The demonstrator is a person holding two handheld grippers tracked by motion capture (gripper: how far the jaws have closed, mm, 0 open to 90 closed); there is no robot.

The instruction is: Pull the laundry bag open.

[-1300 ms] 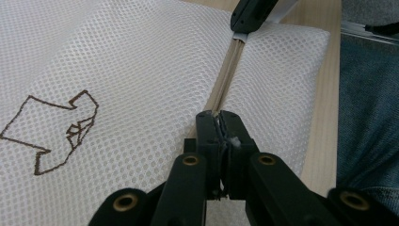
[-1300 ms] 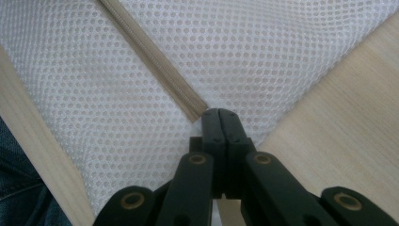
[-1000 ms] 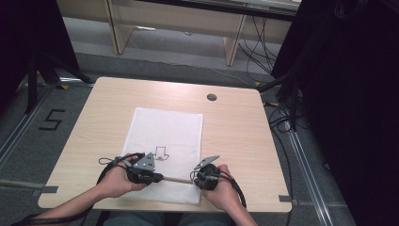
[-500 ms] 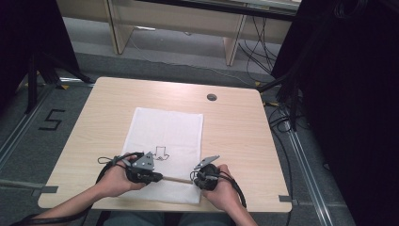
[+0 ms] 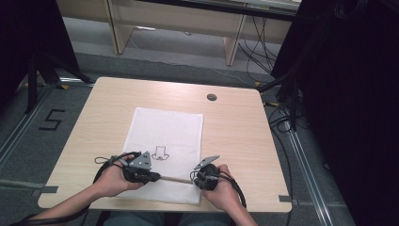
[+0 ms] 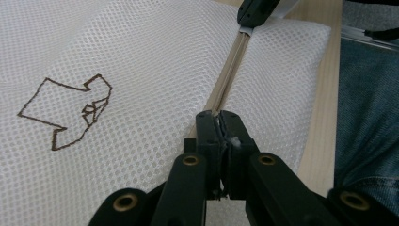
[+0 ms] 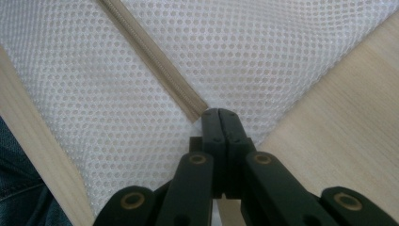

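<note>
A white mesh bag [image 5: 164, 153], its weave dotted with fine round holes and printed with a brown outline drawing [image 5: 160, 153], is lying flat on the pale wood-grain surface [image 5: 235, 136], nearer the person's edge than the far one. A tan zipper [image 6: 230, 75] is running along the bag's near end. The left hand-held gripper [image 5: 153, 177] is pinching the zipper with its black jaws closed at the bag's near left, while the right hand-held gripper [image 5: 194, 179] is clamping the zipper's other end, jaws pressed together, at the bag's near right. Beyond the bag, a round grommet [image 5: 211, 97] is sitting in bare wood, with open room on every side. Grey floor, cables and a taped "5" [image 5: 51, 120] are flanking the surface.
</note>
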